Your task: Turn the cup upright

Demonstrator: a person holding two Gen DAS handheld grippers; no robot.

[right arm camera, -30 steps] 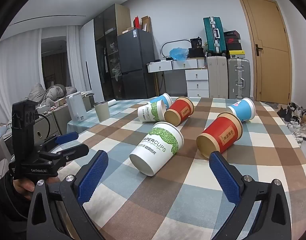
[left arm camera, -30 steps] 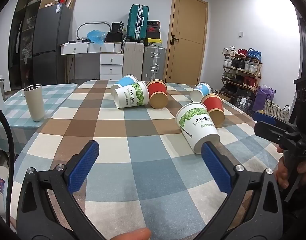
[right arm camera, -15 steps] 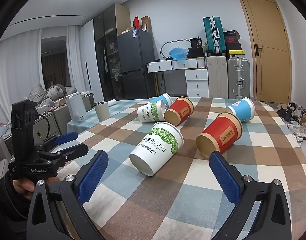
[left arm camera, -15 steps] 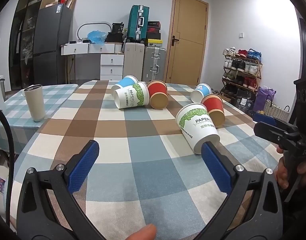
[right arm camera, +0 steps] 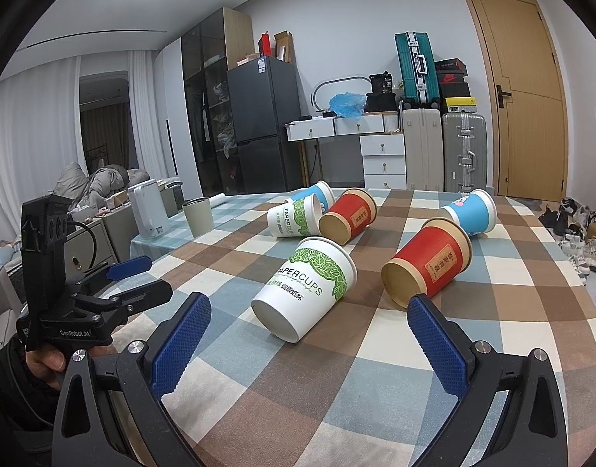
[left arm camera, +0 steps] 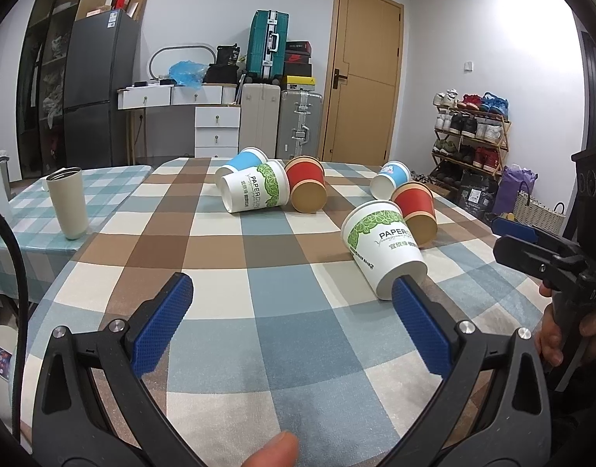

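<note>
Several paper cups lie on their sides on the checked tablecloth. The nearest is a white and green cup, also in the right wrist view, its base toward me. A red cup lies just beyond it, a blue cup farther back. Another white cup, red cup and blue cup cluster at the far middle. My left gripper is open and empty, low over the near table. My right gripper is open and empty, facing the white and green cup.
A beige tumbler stands upright on the adjoining checked table at the left. A white kettle stands beside it. Suitcases, drawers and a fridge line the back wall; a shoe rack stands right of the table.
</note>
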